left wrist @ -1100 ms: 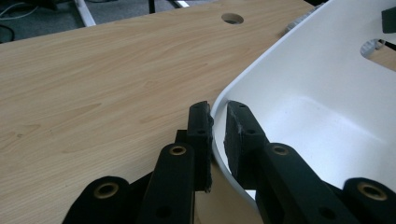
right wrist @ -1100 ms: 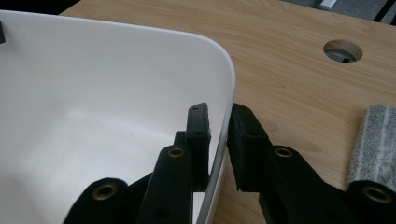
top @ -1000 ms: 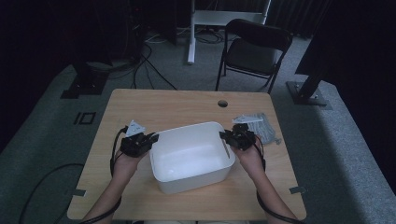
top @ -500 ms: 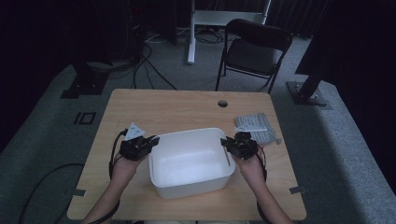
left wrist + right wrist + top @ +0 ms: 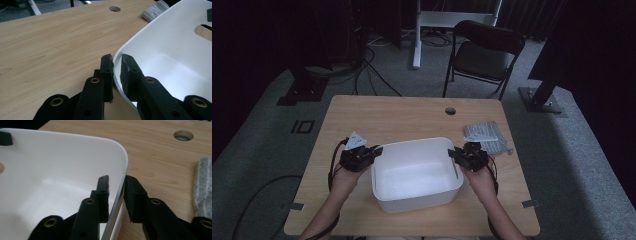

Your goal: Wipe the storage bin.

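Note:
A white plastic tub [image 5: 417, 197] stands on the wooden table [image 5: 402, 117], near the person's side. My left gripper [image 5: 376, 150] is shut on the tub's left rim; in the left gripper view the thin white wall [image 5: 170, 50] runs between the black jaws of this gripper [image 5: 117, 58]. My right gripper [image 5: 453, 152] is shut on the right rim, one jaw inside the tub [image 5: 55, 170] and one outside, as the right gripper view shows around that gripper [image 5: 116, 181]. The tub looks empty.
A grey striped folded cloth [image 5: 484, 136] lies on the table just right of the tub, close to the right hand. A round cable hole [image 5: 450, 110] sits near the far edge. A black folding chair [image 5: 484, 55] stands beyond the table.
Both grippers and the tub between them have shifted toward the person since a second ago. The grey cloth stayed where it was.

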The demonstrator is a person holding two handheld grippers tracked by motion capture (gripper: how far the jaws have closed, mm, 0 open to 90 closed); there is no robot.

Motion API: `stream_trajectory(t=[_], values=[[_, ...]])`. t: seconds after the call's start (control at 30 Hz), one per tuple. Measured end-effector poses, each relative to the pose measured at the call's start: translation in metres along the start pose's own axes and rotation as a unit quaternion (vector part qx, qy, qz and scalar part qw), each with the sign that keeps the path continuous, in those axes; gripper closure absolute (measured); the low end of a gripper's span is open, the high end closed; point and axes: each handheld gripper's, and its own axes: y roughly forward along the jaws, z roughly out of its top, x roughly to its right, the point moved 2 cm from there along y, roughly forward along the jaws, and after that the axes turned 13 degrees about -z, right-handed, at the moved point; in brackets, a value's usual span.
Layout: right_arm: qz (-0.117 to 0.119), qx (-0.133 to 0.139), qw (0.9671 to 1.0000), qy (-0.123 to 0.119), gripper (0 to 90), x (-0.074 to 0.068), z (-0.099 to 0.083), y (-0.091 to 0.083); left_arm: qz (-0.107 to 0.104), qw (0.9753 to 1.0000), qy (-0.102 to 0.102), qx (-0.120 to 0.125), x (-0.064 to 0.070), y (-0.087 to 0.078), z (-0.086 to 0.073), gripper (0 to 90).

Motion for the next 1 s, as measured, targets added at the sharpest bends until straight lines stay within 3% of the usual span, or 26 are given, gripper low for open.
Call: stream_trajectory(t=[0.1, 0.2, 0.37, 0.43, 0.67, 0.87, 1.0], values=[[0.020, -0.003, 0.9998, -0.003, 64.7, 0.002, 0.003, -0.002, -0.005, 1.0000, 0.002, -0.002, -0.001, 0.001, 0.001, 80.3], [0.023, 0.006, 0.9996, -0.014, 58.2, 0.000, 0.006, -0.005, -0.007, 1.0000, 0.004, -0.002, -0.001, 0.001, 0.001, 80.3], [0.029, 0.031, 0.9990, -0.011, 54.9, 0.003, 0.011, -0.013, -0.007, 1.0000, 0.005, 0.000, -0.002, 0.001, 0.001, 80.4], [0.043, 0.050, 0.9978, -0.004, 52.9, 0.007, 0.014, -0.017, -0.009, 1.0000, 0.004, 0.000, -0.002, 0.001, 0.001, 80.3], [0.040, 0.084, 0.9955, -0.013, 44.8, 0.021, 0.020, -0.029, -0.012, 0.9999, 0.007, -0.001, -0.004, 0.001, 0.001, 80.2], [0.024, 0.108, 0.9937, 0.013, 42.6, 0.048, 0.019, -0.033, -0.016, 0.9998, 0.003, 0.006, -0.004, 0.001, 0.000, 80.1], [0.003, 0.108, 0.9937, 0.030, 40.8, 0.071, 0.012, -0.030, -0.017, 0.9998, -0.001, 0.011, -0.004, 0.001, -0.001, 80.0]])
